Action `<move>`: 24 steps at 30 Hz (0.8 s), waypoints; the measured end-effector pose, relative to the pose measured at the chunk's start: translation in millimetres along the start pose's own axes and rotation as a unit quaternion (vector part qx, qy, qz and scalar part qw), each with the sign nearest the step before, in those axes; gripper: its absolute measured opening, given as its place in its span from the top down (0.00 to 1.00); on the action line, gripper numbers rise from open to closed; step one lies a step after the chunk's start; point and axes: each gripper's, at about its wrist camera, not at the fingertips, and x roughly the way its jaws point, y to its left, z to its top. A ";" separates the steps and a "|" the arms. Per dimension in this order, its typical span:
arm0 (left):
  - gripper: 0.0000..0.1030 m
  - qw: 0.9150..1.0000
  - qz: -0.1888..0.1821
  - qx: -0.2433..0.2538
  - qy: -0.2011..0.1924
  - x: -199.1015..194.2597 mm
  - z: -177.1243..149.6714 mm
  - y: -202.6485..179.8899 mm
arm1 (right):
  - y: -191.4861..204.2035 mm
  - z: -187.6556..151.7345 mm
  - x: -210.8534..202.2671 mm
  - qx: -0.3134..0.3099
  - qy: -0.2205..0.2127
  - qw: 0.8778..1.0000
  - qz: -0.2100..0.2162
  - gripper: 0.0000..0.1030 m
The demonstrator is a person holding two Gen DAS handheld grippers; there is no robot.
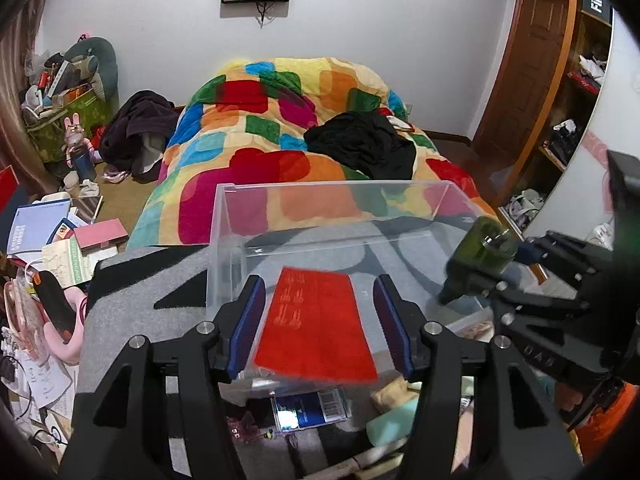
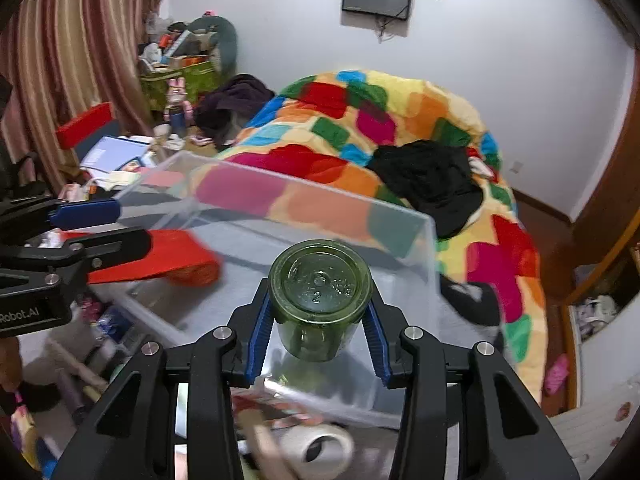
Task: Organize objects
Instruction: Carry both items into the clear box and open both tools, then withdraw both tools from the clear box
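A clear plastic bin (image 1: 224, 240) stands on a grey-and-black blanket at the foot of the bed. A flat red packet (image 1: 316, 328) lies on the bin's floor. My left gripper (image 1: 320, 320) is open and empty, its fingers either side of the packet at the bin's near edge. My right gripper (image 2: 318, 320) is shut on a green glass bottle (image 2: 320, 300), base facing the camera, over the bin's (image 2: 400, 280) near right part. The bottle (image 1: 480, 248) and right gripper also show at the right of the left wrist view. The left gripper (image 2: 92, 228) shows at left.
A bed with a colourful patchwork blanket (image 1: 280, 128) and black clothes (image 1: 364, 144) lies behind the bin. Books and clutter (image 1: 52, 240) cover the floor at left. Loose items, a barcoded pack (image 1: 312, 404) and a tape roll (image 2: 320, 448), lie in front of the bin. Shelves (image 1: 568, 128) stand at right.
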 end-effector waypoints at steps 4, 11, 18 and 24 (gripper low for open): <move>0.36 1.000 -0.001 0.002 -0.015 -14.8 -1.9 -1.1 | 2.7 -1.4 -8.1 0.008 -0.003 0.999 0.032 0.50; 0.25 0.999 -0.005 0.011 -0.032 -41.3 -13.9 -6.1 | 5.3 -8.6 -37.3 0.003 -0.028 0.999 0.044 0.47; 0.15 0.999 -0.002 0.027 -0.032 -55.3 -40.9 -12.2 | -6.5 -27.7 -66.8 0.011 -0.048 0.998 0.040 0.41; 0.12 1.000 -0.004 0.023 -0.008 -56.9 -74.7 -14.7 | -23.8 -60.8 -81.3 0.039 -0.041 0.998 0.030 0.33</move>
